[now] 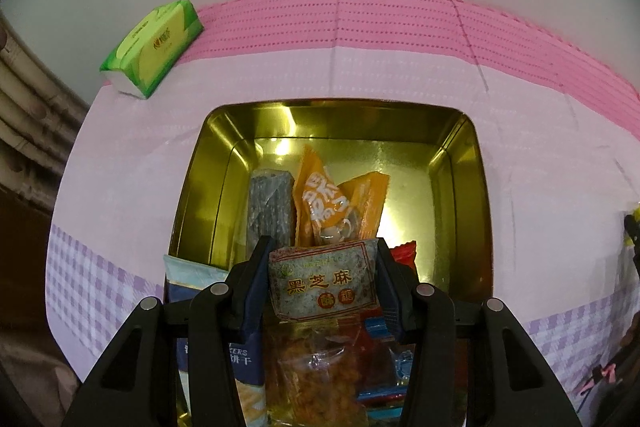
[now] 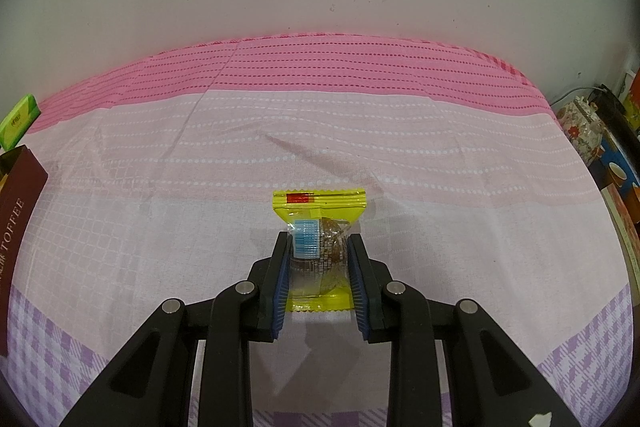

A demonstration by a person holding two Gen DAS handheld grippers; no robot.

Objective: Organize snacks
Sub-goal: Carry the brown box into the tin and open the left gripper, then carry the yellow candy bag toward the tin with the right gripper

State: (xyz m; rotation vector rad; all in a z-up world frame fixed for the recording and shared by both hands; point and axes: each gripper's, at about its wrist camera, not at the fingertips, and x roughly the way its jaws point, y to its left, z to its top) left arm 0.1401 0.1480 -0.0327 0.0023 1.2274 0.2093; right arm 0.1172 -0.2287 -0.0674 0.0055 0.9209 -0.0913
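My left gripper [image 1: 322,247] is shut on a grey black-sesame candy packet [image 1: 324,283] and holds it above the gold tin [image 1: 464,155]. In the tin lie a grey bar [image 1: 270,211], an orange packet [image 1: 332,205], a blue cracker pack [image 1: 240,359], a clear bag of orange snacks [image 1: 316,375] and red wrappers [image 1: 404,251]. My right gripper [image 2: 319,241] is shut on a yellow-edged clear packet [image 2: 318,247] with a brown sweet inside, at the pink cloth [image 2: 440,187].
A green tissue pack [image 1: 154,47] lies at the cloth's far left, also in the right wrist view [image 2: 18,119]. A maroon toffee box [image 2: 16,227] stands at the left edge. Floral clutter [image 2: 580,131] sits beyond the table's right end. A white wall is behind.
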